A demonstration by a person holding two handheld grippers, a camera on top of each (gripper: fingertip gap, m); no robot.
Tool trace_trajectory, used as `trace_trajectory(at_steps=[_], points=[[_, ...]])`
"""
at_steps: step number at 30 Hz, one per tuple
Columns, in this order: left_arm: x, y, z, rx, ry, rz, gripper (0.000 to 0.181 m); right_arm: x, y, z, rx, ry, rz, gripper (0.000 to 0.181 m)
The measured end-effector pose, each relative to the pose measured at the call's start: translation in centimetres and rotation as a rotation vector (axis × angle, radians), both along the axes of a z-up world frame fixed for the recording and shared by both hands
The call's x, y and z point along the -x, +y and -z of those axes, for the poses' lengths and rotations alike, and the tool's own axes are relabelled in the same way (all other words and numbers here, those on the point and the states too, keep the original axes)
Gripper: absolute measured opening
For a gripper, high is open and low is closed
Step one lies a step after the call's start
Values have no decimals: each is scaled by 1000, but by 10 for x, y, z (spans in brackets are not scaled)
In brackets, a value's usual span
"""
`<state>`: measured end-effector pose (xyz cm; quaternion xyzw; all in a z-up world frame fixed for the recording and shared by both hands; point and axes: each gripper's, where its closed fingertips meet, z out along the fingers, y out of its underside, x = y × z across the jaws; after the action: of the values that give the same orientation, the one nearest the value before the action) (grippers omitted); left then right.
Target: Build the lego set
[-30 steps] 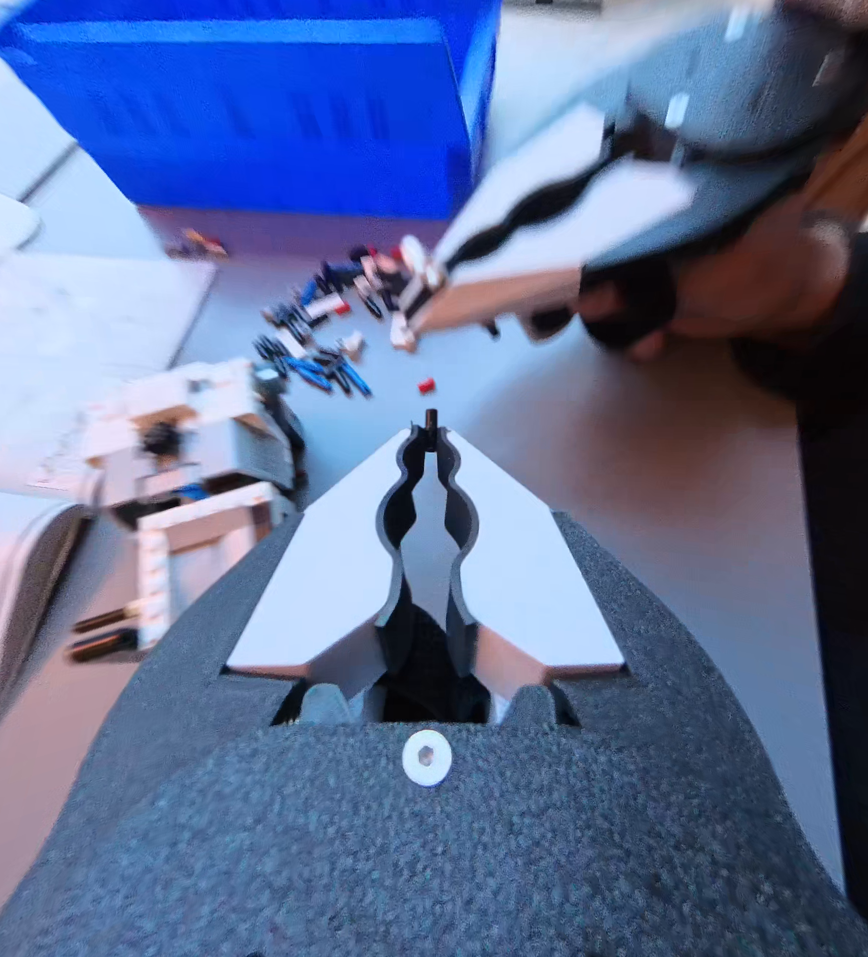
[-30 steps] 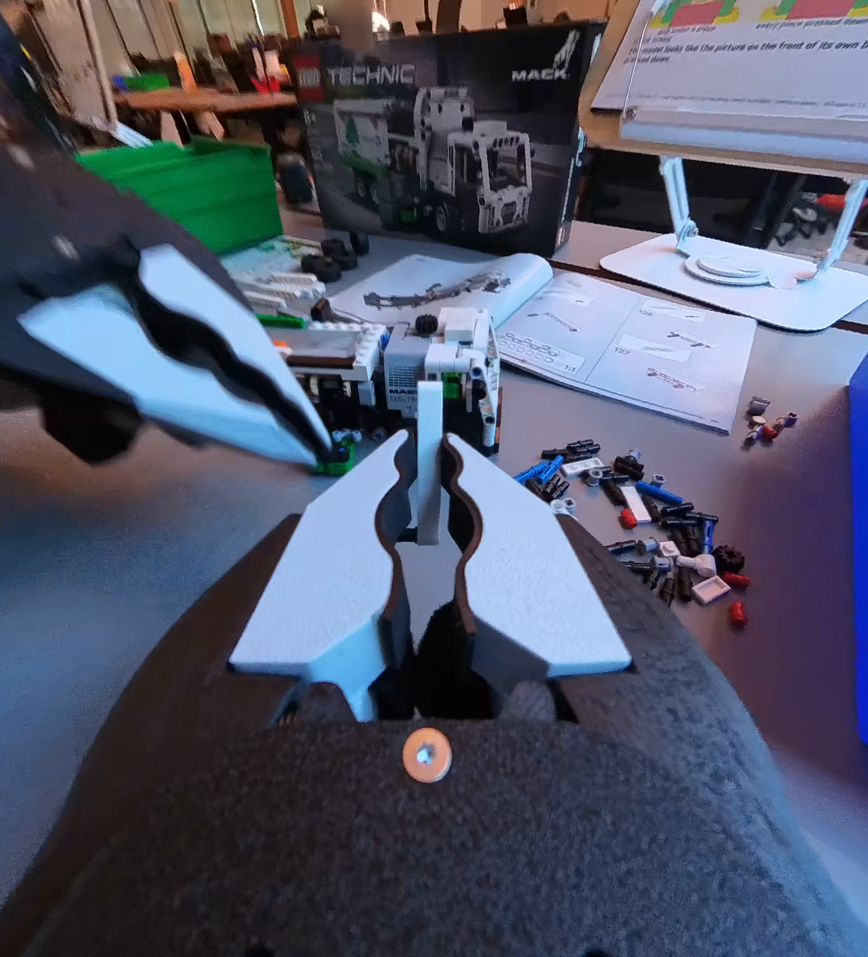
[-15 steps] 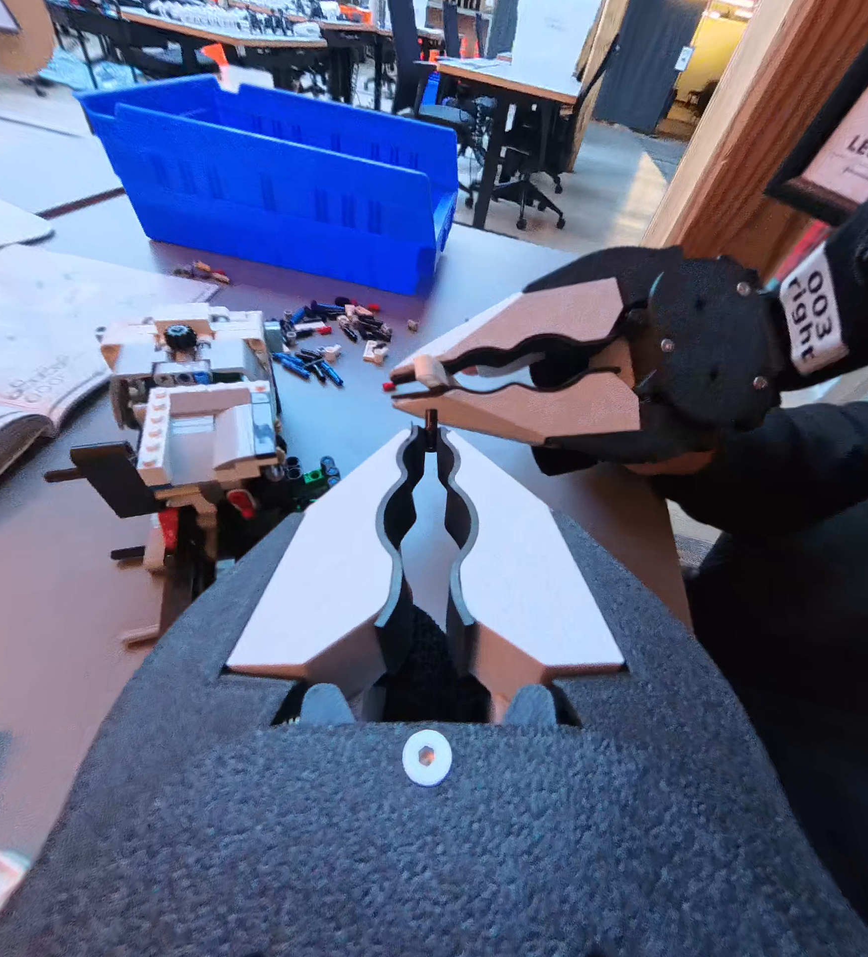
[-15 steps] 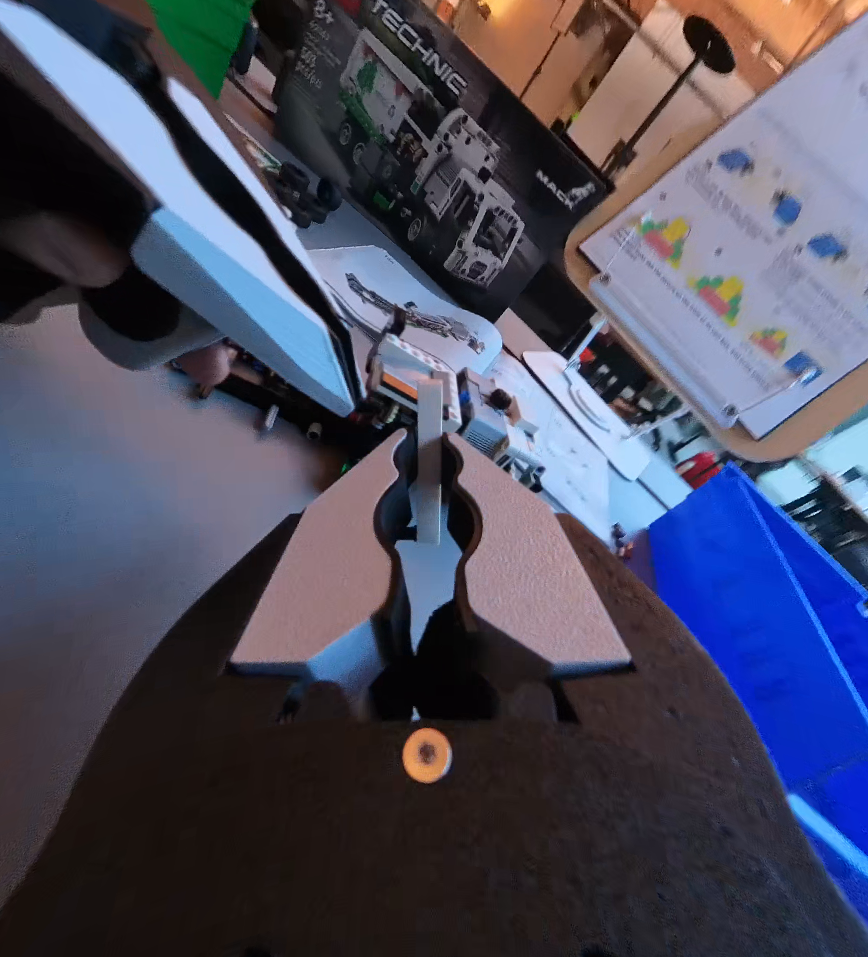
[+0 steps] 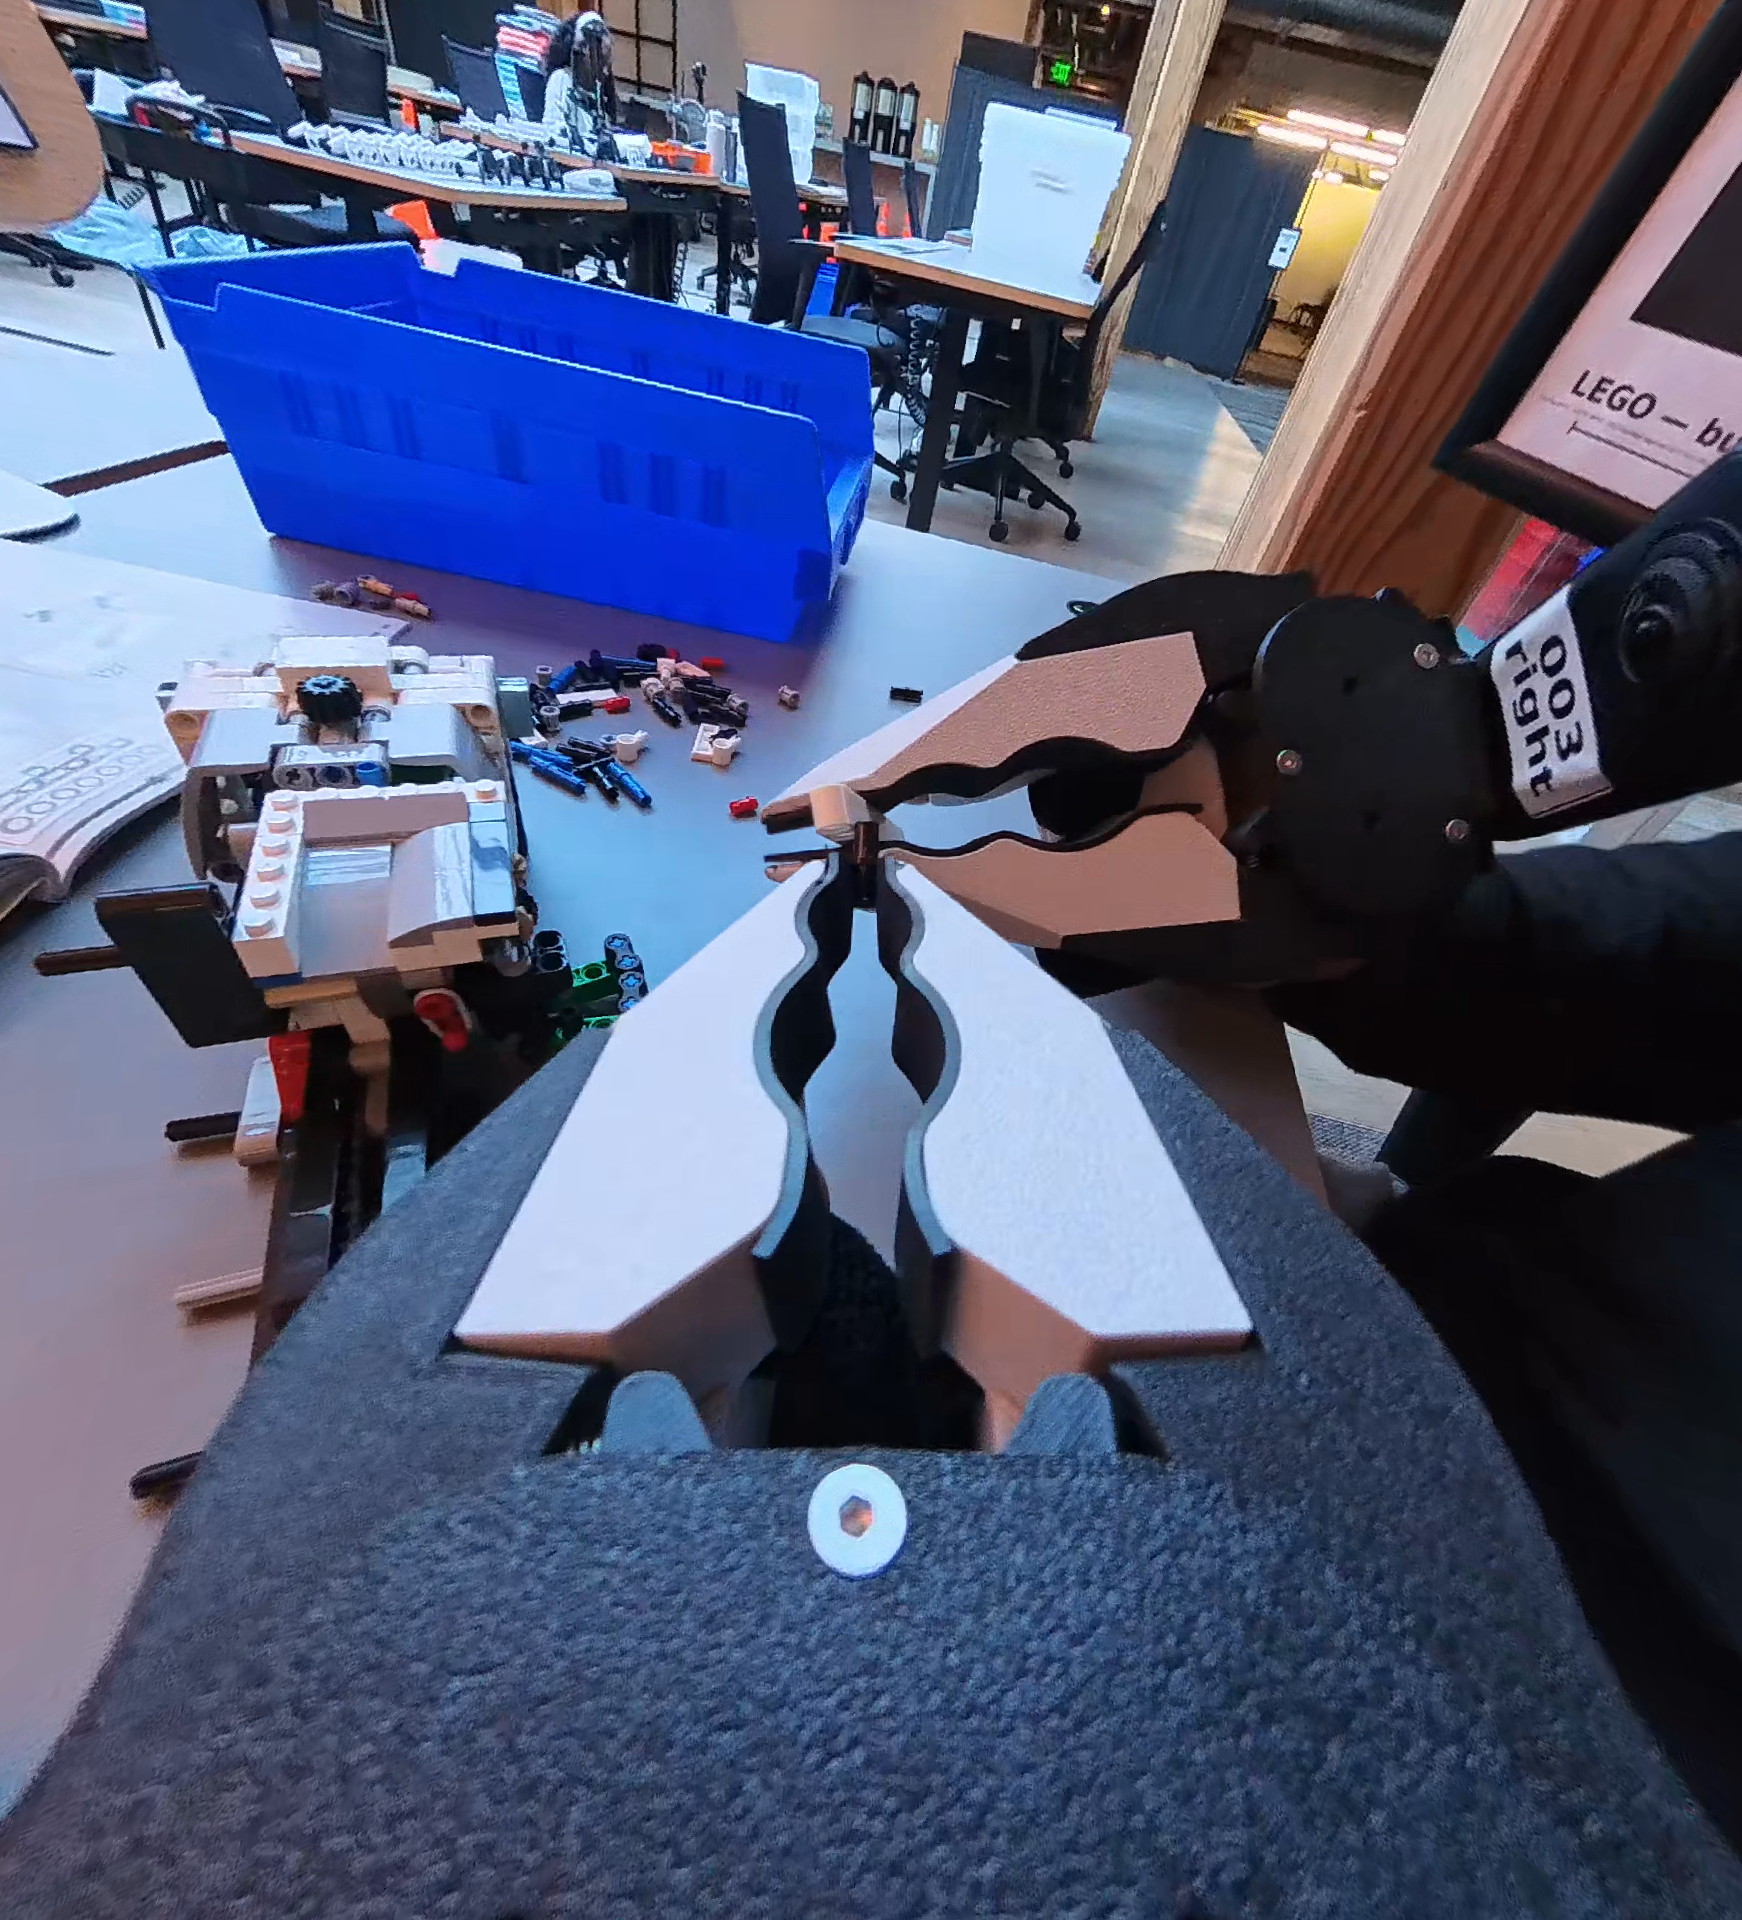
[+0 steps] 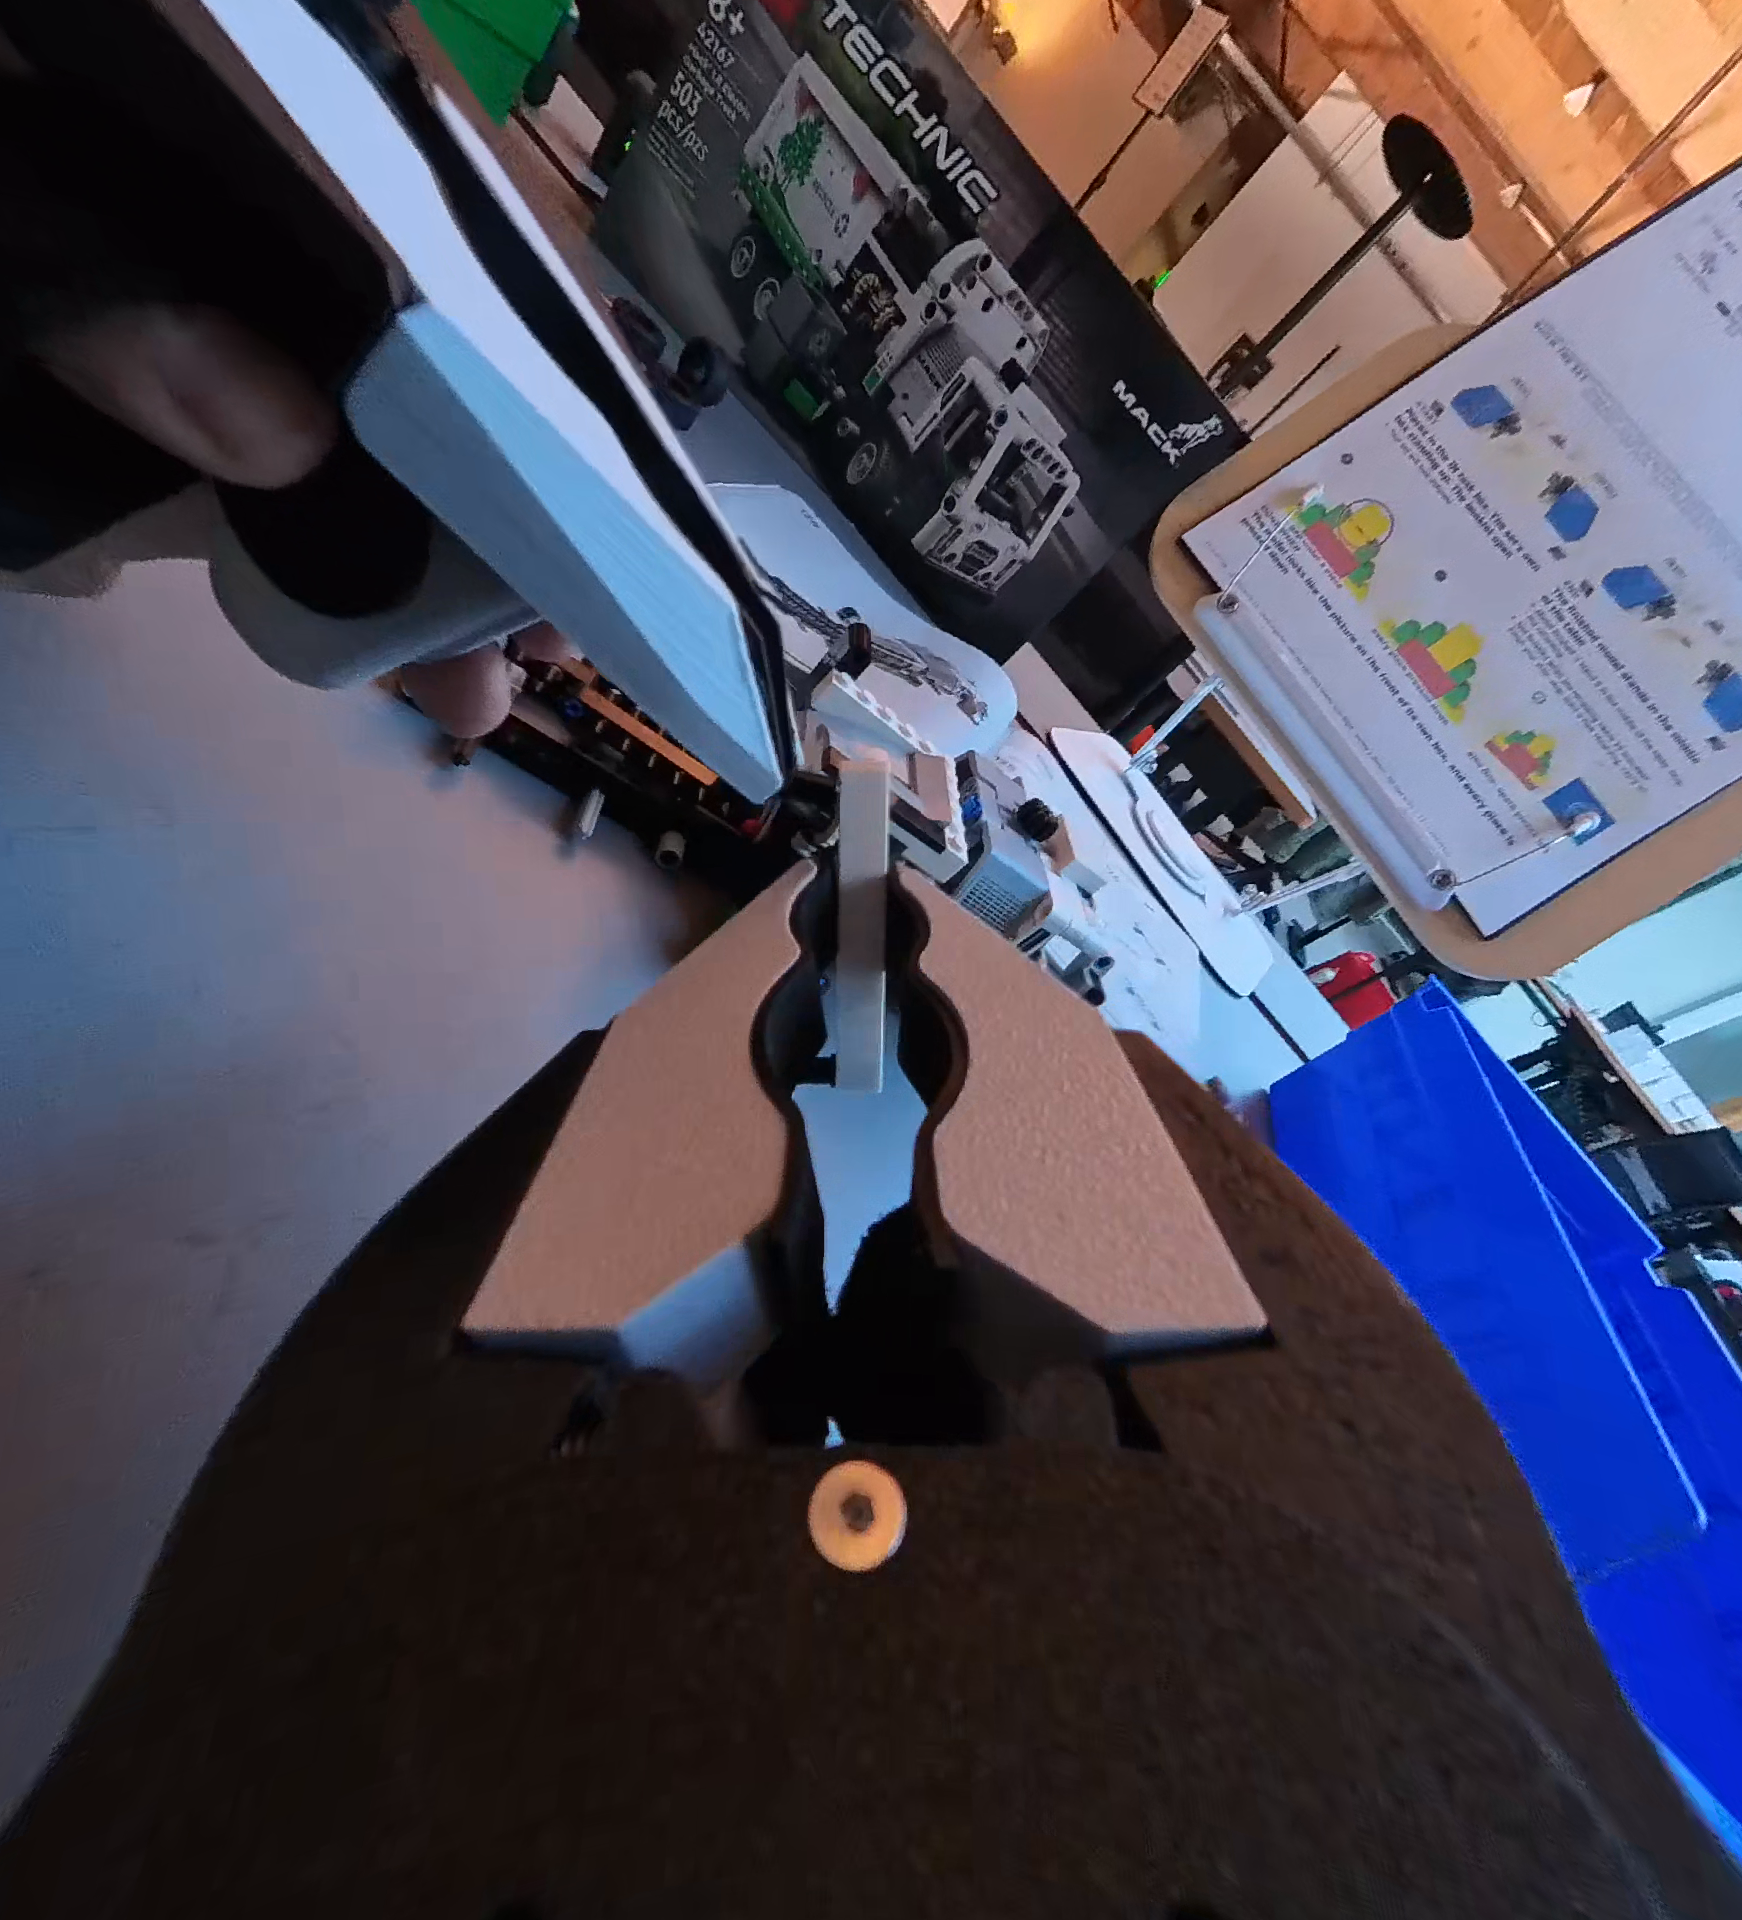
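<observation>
Jaws meet tip-to-tip: black pin (image 5: 862, 844) touching white beam (image 6: 863, 935).

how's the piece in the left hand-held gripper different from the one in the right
The left hand-held gripper pinches a small black pin at its very fingertips; the right hand-held gripper clamps a white beam deeper between its fingers. The black pin is short and barely protrudes; the white beam is long and flat. Both are held in the air, meeting tip to tip.
</observation>
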<state>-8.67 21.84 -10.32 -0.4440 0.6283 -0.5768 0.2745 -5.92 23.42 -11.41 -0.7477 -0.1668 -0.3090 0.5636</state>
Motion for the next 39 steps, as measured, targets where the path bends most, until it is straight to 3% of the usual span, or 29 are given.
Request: trace_trajectory(at_steps=[1, 11, 24, 31, 39], points=[[0, 0, 0, 6, 6, 3, 3, 0, 0, 0, 2, 6, -1, 7], [-4, 10, 3, 101, 59, -25, 3, -1, 1, 2, 6, 41, 1, 7], [-5, 9, 5, 98, 74, -27, 3, -3, 4, 6, 22, 35, 12, 7], [-8, 8, 2, 241, 101, -33, 3, -4, 4, 4, 13, 84, 23, 7], [-9, 9, -1, 209, 65, -72, 2, -3, 5, 3, 6, 163, -6, 7]])
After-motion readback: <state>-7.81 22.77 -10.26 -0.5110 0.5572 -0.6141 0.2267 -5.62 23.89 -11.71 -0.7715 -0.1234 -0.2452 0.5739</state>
